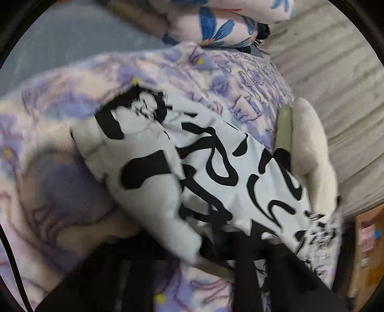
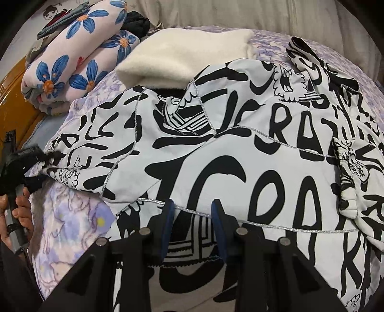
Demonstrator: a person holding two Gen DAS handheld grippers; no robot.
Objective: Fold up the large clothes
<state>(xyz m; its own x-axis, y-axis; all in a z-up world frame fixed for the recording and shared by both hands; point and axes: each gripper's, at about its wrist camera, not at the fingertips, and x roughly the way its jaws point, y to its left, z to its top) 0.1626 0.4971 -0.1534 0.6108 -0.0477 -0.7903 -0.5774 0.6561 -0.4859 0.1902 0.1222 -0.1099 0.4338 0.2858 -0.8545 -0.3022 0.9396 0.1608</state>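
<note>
A large white jacket point(image 2: 240, 153) with bold black lettering lies spread over the bed, and in the left wrist view the jacket point(image 1: 216, 168) runs as a blurred band across the middle. My left gripper point(image 2: 44, 156), held by a hand point(image 2: 22, 216), is shut on the jacket's left edge; its own view shows the left gripper point(image 1: 206, 254) as dark fingers half buried under the cloth. My right gripper point(image 2: 193, 216) is at the near hem. Its blue pads point(image 2: 168, 216) sit on either side of a thick fold of the jacket and grip it.
A purple floral bedspread point(image 2: 72, 228) covers the bed. A folded cream blanket point(image 2: 182, 55) lies just behind the jacket. A rolled quilt with blue flowers point(image 2: 72, 64) sits at the back left, beside an orange wooden panel point(image 2: 12, 100). Pale curtain point(image 2: 216, 12) behind.
</note>
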